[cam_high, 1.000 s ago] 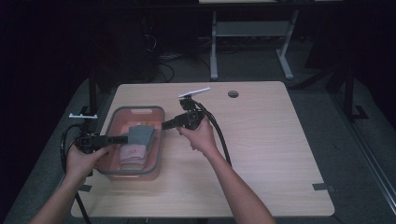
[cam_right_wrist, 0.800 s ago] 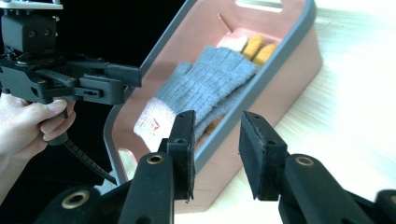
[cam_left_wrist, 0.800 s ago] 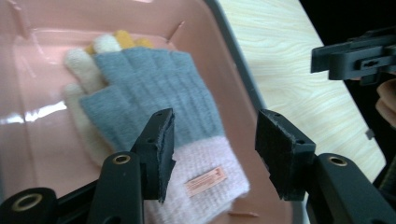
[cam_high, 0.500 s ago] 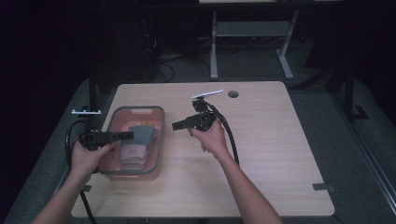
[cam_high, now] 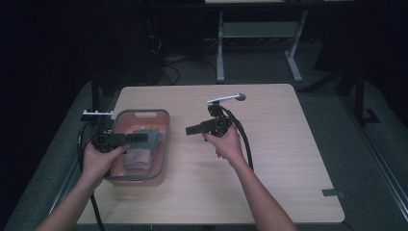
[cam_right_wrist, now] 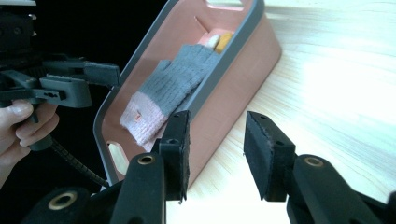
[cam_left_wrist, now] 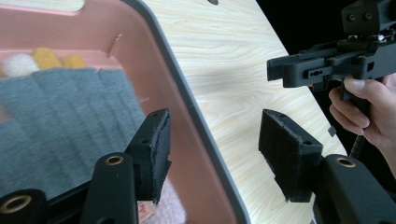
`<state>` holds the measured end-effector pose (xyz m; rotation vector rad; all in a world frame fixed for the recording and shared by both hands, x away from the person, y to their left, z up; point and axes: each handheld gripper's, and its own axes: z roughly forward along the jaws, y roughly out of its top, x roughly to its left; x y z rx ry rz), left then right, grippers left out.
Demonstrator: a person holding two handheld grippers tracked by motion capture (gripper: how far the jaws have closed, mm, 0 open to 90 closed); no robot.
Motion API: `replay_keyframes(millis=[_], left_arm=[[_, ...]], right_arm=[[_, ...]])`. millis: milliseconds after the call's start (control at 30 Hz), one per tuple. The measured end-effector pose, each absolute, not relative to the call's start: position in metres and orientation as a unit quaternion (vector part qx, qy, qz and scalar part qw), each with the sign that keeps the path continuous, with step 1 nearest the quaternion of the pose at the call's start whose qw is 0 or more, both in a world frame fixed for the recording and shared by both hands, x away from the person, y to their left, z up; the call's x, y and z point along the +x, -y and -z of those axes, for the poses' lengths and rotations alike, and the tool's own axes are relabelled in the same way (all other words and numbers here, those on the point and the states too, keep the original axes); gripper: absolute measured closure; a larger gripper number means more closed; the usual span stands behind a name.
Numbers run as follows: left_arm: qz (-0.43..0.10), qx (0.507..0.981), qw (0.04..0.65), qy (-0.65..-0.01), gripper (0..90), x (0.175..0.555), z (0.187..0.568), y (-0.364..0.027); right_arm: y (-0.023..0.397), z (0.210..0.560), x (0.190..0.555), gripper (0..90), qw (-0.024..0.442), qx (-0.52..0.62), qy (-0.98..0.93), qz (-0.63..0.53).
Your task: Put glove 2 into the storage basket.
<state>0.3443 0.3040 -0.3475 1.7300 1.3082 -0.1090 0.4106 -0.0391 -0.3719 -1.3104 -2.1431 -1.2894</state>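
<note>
grey knitted glove with pink cuff point(cam_high: 142, 144) lies inside the pink plastic bin with grey rim point(cam_high: 165, 144); both grippers empty.

the glove rests flat on the bin floor at the left of the light wooden table point(cam_high: 288, 159), fingers toward the far end, cuff toward the near end; small yellow and white tips point(cam_left_wrist: 32, 59) show beyond its fingers, too unclear to identify. left gripper point(cam_high: 135, 138) hovers over the bin, jaws released, one on each side of the right rim as its own view has it, touching nothing. right gripper point(cam_high: 191, 130) hangs above bare table just right of the bin, jaws parted, nothing between them. judgement: placing of the glove looks complete, both tools clear of it; no loose item remains on the table, so little appears left beyond withdrawal.
</note>
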Motion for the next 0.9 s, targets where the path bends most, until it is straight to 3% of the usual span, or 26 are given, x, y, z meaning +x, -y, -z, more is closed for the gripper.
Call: replay_keyframes(millis=[900], left_arm=[[0.065,0.737,0.469,-0.482,35.4,0.344,0.348,-0.248]], right_arm=[[0.091,0.377,0.399,50.8,0.15,-0.483,0.732,0.456]])
